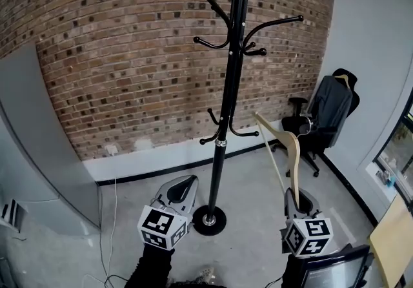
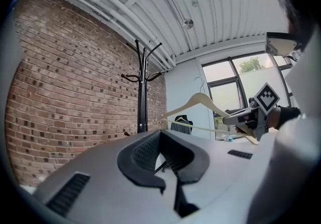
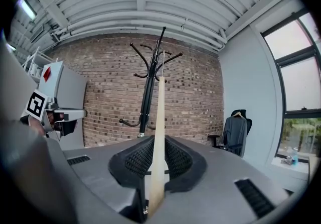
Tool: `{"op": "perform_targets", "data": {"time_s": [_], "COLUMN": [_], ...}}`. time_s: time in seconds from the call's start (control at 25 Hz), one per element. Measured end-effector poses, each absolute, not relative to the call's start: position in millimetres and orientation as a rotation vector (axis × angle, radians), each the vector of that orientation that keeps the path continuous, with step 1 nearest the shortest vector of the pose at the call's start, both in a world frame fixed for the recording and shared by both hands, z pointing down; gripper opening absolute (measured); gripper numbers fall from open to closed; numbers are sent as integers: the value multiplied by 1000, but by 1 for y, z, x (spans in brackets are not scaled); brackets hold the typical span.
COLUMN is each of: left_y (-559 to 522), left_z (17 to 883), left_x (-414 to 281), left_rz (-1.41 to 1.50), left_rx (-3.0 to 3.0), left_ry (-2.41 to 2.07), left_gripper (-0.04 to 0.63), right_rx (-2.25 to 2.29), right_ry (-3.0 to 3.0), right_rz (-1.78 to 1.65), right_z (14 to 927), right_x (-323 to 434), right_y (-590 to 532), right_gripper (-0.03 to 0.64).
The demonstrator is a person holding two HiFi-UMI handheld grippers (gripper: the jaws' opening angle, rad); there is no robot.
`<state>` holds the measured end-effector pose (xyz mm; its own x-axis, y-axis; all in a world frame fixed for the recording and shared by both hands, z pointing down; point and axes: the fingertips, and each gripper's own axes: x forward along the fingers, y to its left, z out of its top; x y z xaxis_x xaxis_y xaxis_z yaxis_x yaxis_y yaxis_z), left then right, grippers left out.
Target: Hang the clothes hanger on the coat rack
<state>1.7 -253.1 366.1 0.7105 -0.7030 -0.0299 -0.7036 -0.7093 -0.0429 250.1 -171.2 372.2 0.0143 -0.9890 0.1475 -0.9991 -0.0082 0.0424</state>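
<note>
The black coat rack (image 1: 226, 112) stands before the brick wall, its round base (image 1: 210, 220) on the floor between my two grippers. A pale wooden hanger (image 1: 293, 151) rises up and leftward from my right gripper (image 1: 299, 201), which is shut on one arm of it. In the right gripper view the hanger (image 3: 159, 117) runs straight up between the pads, in line with the coat rack (image 3: 149, 92). My left gripper (image 1: 179, 191) is low, left of the base, shut with nothing in it. From the left gripper view, the hanger (image 2: 200, 101) and its wire hook show away from the rack (image 2: 142, 97).
An office chair (image 1: 326, 115) draped with a dark jacket stands in the right corner. A grey cabinet (image 1: 32, 151) fills the left side, with a cable (image 1: 103, 235) on the floor beside it. A wooden table corner (image 1: 393, 241) is at lower right, below a window.
</note>
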Motion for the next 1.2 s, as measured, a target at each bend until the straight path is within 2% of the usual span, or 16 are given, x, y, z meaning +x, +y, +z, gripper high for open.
{"op": "perform_targets", "data": {"time_s": [0.4,1.2], "left_y": [-344,-426], "left_z": [346,353], "left_x": [-4,10], "left_rz": [43,-35], "left_rx": [-2802,-2712], "left_ry": [1224,1432], "left_gripper": [6,6], "right_rx": [2158,1902], "right_ry": [-2117,-2280], "right_rz": [65,-18], "right_z": [355,327], "right_x": [271,296], "right_y": [-263,-428], "right_gripper": [58,58]}}
